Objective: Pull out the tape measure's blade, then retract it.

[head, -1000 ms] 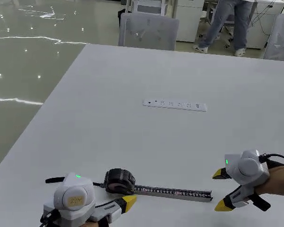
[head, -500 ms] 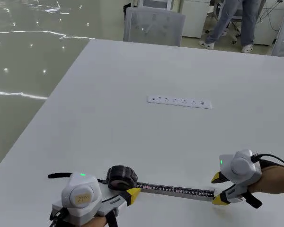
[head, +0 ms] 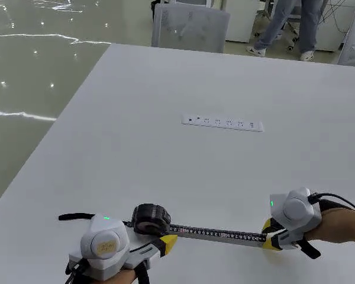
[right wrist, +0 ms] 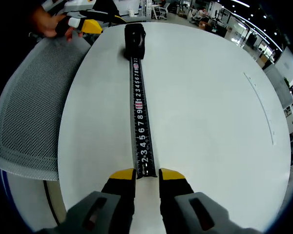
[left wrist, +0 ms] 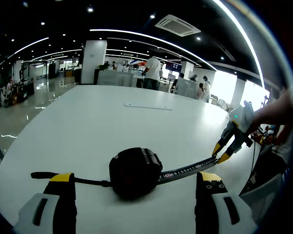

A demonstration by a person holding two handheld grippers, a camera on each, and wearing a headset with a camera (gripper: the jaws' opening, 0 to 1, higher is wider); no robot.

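Observation:
The black tape measure case (head: 151, 219) lies near the table's front edge, its wrist strap (head: 76, 216) trailing left. Its blade (head: 219, 235) is drawn out flat to the right. My left gripper (head: 137, 236) is open just behind the case. In the left gripper view the case (left wrist: 136, 171) sits between the wide-apart jaws of that gripper (left wrist: 136, 178), untouched. My right gripper (head: 268, 238) is at the blade's free end. In the right gripper view its yellow tips (right wrist: 147, 174) press against both edges of the blade's end (right wrist: 145, 165), and the case (right wrist: 135, 40) lies far ahead.
A white power strip (head: 222, 123) lies mid-table, beyond the tape. A grey mesh chair (head: 190, 26) stands at the far edge, with a person (head: 287, 23) behind it. Another mesh chair (right wrist: 29, 97) is beside the table's near edge.
My right gripper has moved left to the blade's end and narrowed from wide open to closed on it. The left gripper edged closer to the case.

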